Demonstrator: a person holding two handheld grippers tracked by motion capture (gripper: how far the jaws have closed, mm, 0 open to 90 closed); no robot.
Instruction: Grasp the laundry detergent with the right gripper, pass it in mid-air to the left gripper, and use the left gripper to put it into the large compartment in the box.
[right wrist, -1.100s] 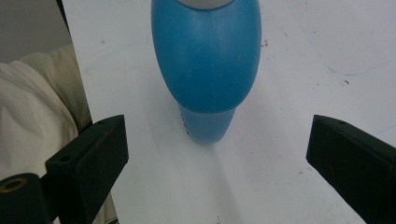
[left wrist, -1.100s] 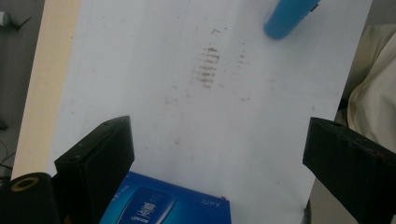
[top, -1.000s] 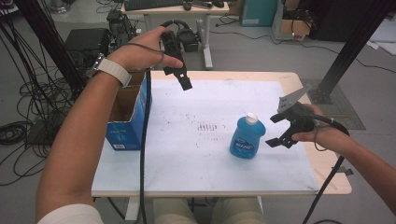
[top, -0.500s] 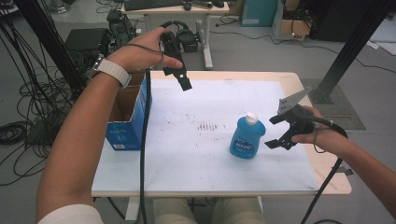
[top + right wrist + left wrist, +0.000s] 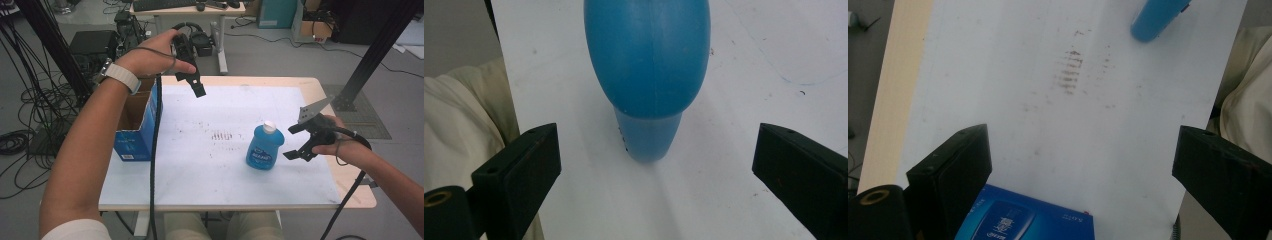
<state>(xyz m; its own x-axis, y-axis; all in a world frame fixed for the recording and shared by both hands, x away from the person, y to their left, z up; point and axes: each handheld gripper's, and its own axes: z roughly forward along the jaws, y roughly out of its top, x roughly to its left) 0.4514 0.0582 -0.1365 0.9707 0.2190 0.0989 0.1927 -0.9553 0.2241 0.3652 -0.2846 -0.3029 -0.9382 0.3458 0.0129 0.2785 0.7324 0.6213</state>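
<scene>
Left claw [image 5: 1078,165] jaws wide apart above blue box [image 5: 1023,217]; stained white sheet [image 5: 1058,125]; probably bottle [image 5: 1158,17] beyond.

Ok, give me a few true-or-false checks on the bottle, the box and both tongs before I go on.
1. The blue bottle stands upright on the white table top. True.
2. The right tongs are clamped on the bottle. False: their jaws stand wide open beside it, not touching.
3. The left tongs hang open in the air above the table. True.
4. The cardboard box lies on its side at the table's right edge. False: it stands with its opening up at the left edge.
5. The bottle's cap is blue. False: it is white.
</scene>
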